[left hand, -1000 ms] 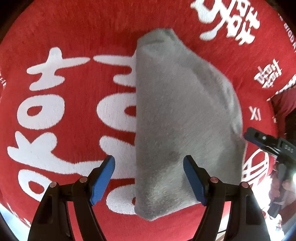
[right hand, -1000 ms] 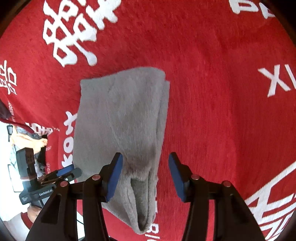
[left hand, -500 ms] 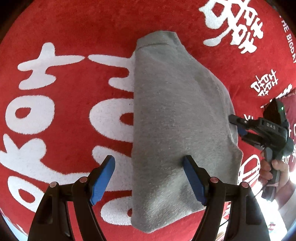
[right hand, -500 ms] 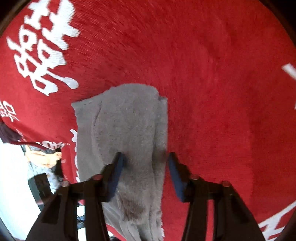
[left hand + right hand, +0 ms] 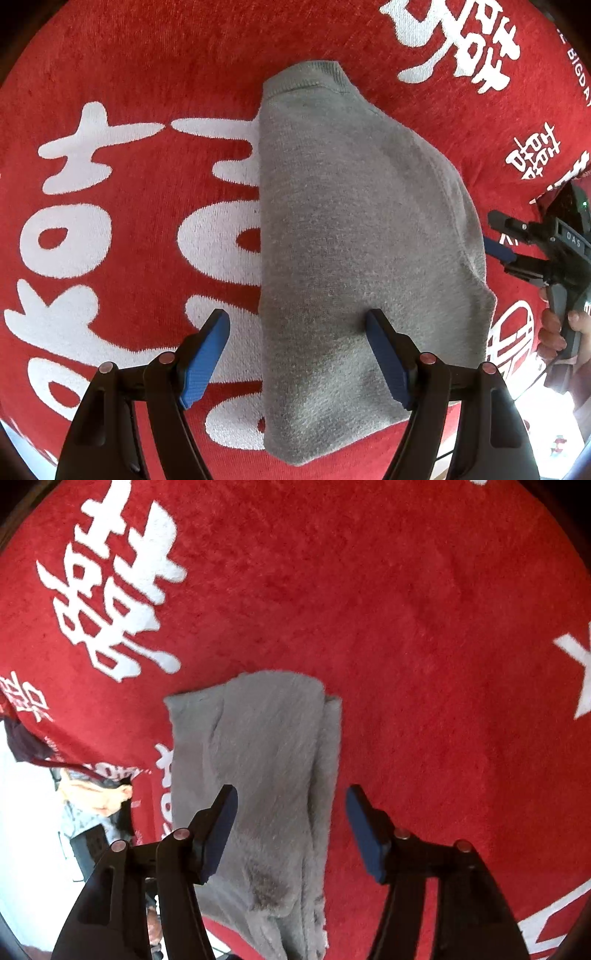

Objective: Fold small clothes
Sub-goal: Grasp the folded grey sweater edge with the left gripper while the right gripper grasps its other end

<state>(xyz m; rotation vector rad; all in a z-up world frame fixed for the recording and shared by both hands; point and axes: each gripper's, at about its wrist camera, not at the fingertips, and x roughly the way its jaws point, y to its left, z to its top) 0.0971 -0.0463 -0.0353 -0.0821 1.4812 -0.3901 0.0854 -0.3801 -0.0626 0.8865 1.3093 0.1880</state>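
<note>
A small grey knit garment lies folded lengthwise on a red cloth with white characters. Its ribbed end points away from me in the left wrist view. My left gripper is open and empty, hovering over the garment's near left part. My right gripper is open and empty above the garment's near end, where stacked folded layers show along its right side. The right gripper also shows in the left wrist view, open, at the garment's right edge.
The red cloth covers the whole work surface. Its edge drops off at the lower left of the right wrist view, with a bright floor and some objects below. The person's hand holds the right gripper's handle.
The right gripper has lifted and drawn back from the garment, which looks smaller and farther in its view. The left gripper has stayed nearly still. The garment has not moved.
</note>
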